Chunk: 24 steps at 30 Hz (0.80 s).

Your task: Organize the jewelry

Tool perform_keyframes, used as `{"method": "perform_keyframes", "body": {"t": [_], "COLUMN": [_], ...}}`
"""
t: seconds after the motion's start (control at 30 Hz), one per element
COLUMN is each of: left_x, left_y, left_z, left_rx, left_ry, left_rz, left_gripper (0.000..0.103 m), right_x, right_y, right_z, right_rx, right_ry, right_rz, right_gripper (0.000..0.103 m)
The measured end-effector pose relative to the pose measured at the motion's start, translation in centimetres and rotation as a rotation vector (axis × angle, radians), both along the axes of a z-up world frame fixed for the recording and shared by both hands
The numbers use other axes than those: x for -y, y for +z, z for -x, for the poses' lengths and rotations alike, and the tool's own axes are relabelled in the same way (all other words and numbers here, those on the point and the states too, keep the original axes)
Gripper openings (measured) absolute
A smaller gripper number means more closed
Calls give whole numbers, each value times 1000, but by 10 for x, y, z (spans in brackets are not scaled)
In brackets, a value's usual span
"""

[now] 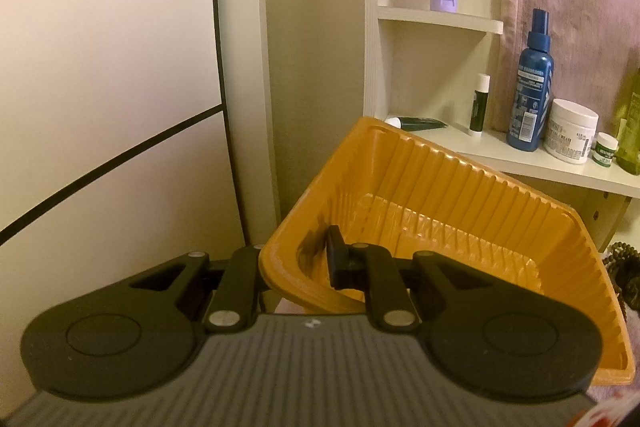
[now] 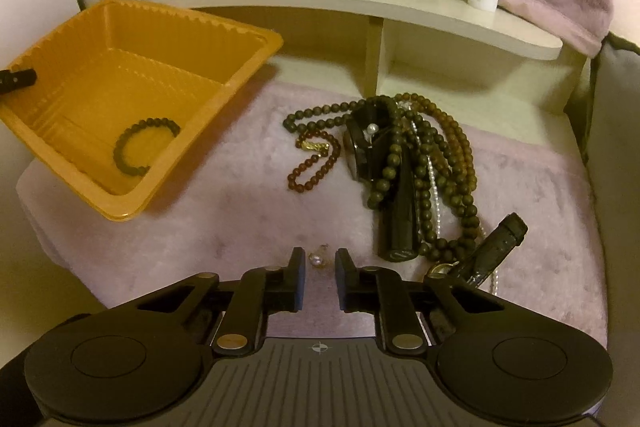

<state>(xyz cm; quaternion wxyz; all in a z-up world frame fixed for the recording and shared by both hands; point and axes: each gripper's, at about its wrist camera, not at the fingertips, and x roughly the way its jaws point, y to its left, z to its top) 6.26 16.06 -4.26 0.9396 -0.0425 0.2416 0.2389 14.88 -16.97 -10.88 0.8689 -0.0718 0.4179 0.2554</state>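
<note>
Left wrist: left tongs (image 1: 296, 267) clenched on the near wall of the orange tray (image 1: 460, 211), tray tilted.
Right wrist: right tongs (image 2: 320, 263) not gripping, pearl earring (image 2: 319, 259) between tips on pink cloth (image 2: 224, 227); black bead bracelet (image 2: 140, 143) inside tray; bead necklaces (image 2: 432, 155) heaped beside.

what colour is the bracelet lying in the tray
Black: a ring of dark beads on the floor of the orange tray, best seen in the right wrist view.

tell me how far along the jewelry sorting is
Done: one black bead bracelet lies in the orange tray, which the left gripper holds by its rim. In hand: the right gripper straddles a small pale earring, not yet pinched. Left: the red bead bracelet and the tangled necklaces.
</note>
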Motion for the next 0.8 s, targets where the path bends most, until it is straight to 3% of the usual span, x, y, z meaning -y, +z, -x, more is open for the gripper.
{"method": "perform_keyframes", "body": {"t": [0.13, 0.17, 0.37, 0.57, 0.8], "left_x": [0, 0, 0, -1, -1], "left_y": [1, 1, 1, 1, 1], "left_z": [-1, -1, -1, -4, -6], "left_rx": [-10, -12, -24, -28, -47], "left_ry": [-2, -2, -8, -11, -16], "left_rz": [-5, -5, -11, -13, -17], "left_gripper": [14, 14, 14, 14, 14], "right_x": [-3, -4, -4, -4, -34], "right_y": [-2, -3, 2, 28, 58], "right_z": [-3, -3, -3, -5, -16], "right_rx": [0, 5, 25, 48, 63], "right_ry": [3, 4, 6, 11, 111], "right_rz": [7, 10, -6, -124, -252], "right_gripper": [13, 9, 8, 8, 8]}}
